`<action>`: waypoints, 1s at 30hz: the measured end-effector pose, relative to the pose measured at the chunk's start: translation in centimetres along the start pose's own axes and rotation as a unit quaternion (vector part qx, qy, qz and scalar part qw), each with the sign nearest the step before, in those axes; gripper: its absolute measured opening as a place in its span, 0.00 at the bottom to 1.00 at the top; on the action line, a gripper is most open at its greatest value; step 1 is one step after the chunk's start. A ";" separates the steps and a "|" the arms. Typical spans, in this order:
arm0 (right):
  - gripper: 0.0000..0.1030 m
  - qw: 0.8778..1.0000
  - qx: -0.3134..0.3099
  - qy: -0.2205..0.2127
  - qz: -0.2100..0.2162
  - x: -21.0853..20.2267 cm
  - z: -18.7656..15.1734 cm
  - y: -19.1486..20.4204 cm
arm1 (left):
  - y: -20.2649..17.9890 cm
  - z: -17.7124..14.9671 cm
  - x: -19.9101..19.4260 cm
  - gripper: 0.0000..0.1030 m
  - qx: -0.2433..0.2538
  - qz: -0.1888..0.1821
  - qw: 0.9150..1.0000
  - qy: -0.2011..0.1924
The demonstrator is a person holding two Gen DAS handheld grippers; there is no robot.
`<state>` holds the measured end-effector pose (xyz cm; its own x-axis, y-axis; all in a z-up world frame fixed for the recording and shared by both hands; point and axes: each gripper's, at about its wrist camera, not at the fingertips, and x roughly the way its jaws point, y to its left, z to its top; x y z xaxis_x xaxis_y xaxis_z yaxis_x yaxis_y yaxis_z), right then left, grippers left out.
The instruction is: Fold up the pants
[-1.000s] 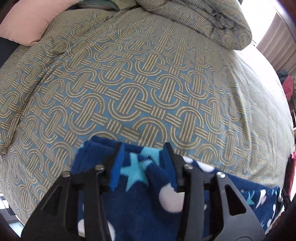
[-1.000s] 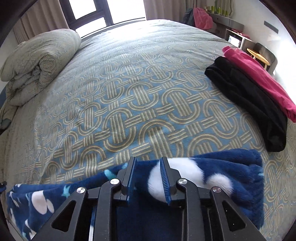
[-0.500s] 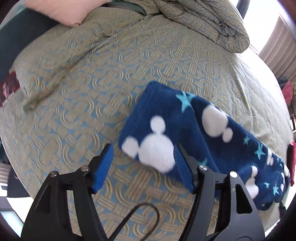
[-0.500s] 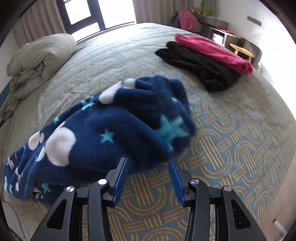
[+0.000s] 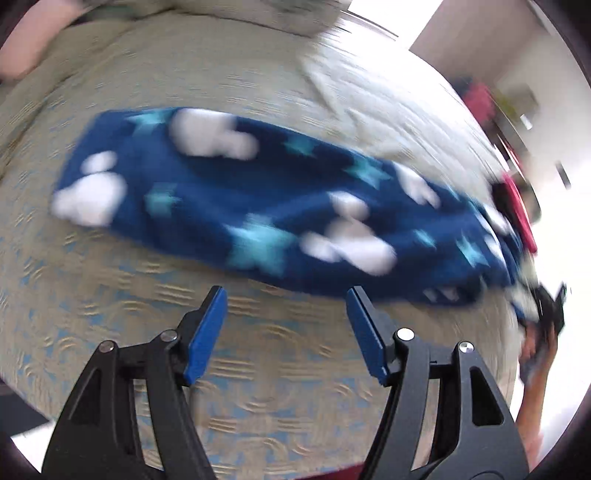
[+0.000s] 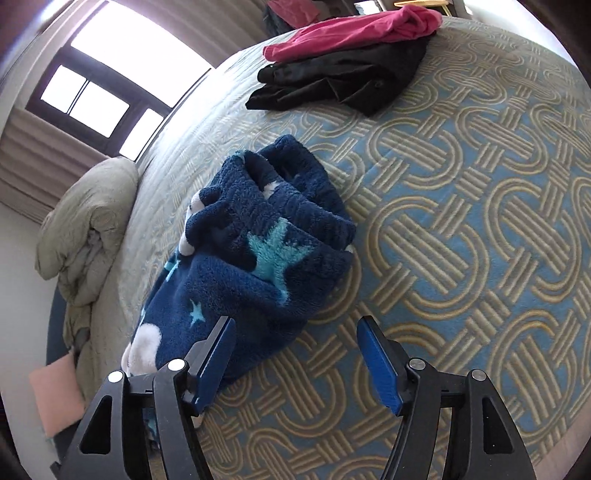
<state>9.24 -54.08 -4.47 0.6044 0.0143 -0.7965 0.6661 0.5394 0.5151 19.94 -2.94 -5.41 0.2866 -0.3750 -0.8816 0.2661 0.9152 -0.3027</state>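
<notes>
Dark blue fleece pants (image 5: 258,192) with white spots and pale blue stars lie stretched in a long strip across the patterned bedspread; the left wrist view is motion-blurred. My left gripper (image 5: 286,299) is open and empty, just in front of the strip's near edge. In the right wrist view the pants (image 6: 255,258) end in a bunched waistband. My right gripper (image 6: 295,328) is open and empty, its left finger beside the cloth.
Folded black (image 6: 332,88) and pink (image 6: 351,33) garments lie on the far side of the bed (image 6: 480,221). A rolled duvet (image 6: 88,218) and a pink pillow (image 6: 55,398) sit at the left. A window is behind. A hand (image 5: 543,339) shows at the right edge.
Both grippers let go of the pants and pulled back. The pants now lie flat in a strip. The left view has swung right along them, and the right gripper has opened wider.
</notes>
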 end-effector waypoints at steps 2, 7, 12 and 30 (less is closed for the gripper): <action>0.68 1.000 -0.010 0.004 -0.006 1.2 0.6 0.9 | -5.4 -0.6 1.6 0.66 0.075 -0.039 0.996 0.028; 0.68 1.000 -0.010 0.021 -0.008 3.1 1.4 1.8 | -17.3 -1.3 7.2 0.66 0.192 -0.108 0.973 0.062; 0.68 0.999 -0.037 0.026 -0.016 3.2 1.8 2.3 | -23.3 0.2 11.8 0.66 0.208 -0.117 0.969 0.068; 0.14 0.996 -0.062 -0.059 -0.016 -1.1 2.8 2.3 | -26.5 -1.7 9.0 0.12 0.219 -0.154 0.961 0.071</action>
<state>11.33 -55.21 -1.49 0.6348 -0.0995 -0.7662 0.6315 0.6382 0.4403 13.88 -30.31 -5.95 0.0119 -0.5663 -0.8241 0.6896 0.6014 -0.4033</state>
